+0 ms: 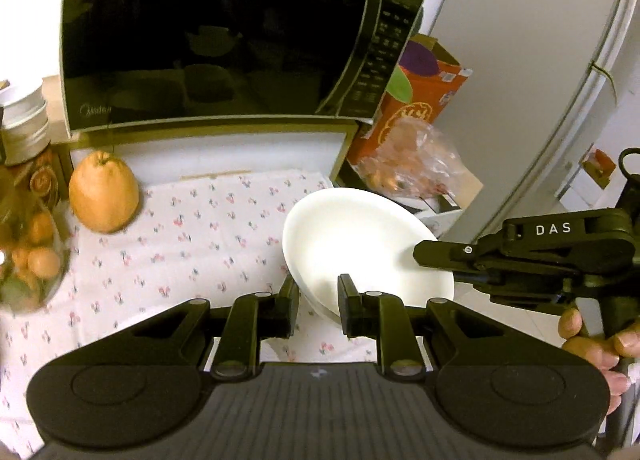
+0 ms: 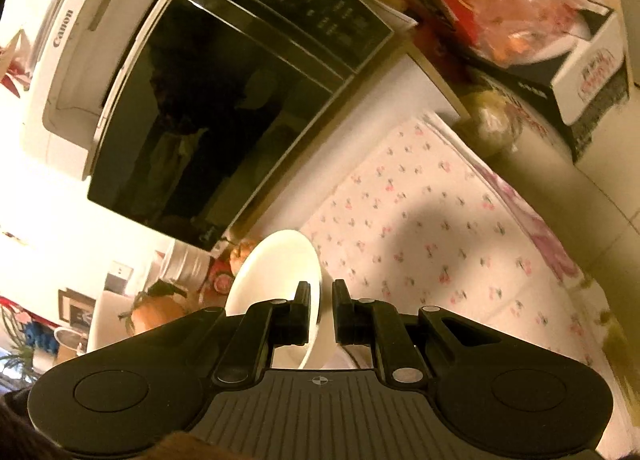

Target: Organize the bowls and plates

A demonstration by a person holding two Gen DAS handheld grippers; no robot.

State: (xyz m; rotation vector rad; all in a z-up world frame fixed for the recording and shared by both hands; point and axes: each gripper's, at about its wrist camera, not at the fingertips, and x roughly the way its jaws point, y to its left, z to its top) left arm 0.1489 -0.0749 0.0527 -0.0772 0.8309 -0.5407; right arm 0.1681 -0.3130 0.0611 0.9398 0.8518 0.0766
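Observation:
A white plate (image 1: 360, 244) is held tilted above the floral tablecloth (image 1: 180, 228). My left gripper (image 1: 318, 292) is shut on its near rim, one finger on each face. My right gripper (image 1: 420, 254) comes in from the right and is shut on the plate's right rim. In the right wrist view the same plate (image 2: 276, 276) stands on edge between the fingers of my right gripper (image 2: 320, 300), which grips its rim. The left gripper does not show in that view.
A black microwave (image 1: 224, 32) stands at the back on a shelf. A large orange fruit (image 1: 104, 192), a glass bowl of fruit (image 1: 28, 256) and stacked white bowls (image 1: 24, 112) are at the left. A red box (image 1: 416, 108) and plastic bag (image 1: 412, 164) sit right of the microwave.

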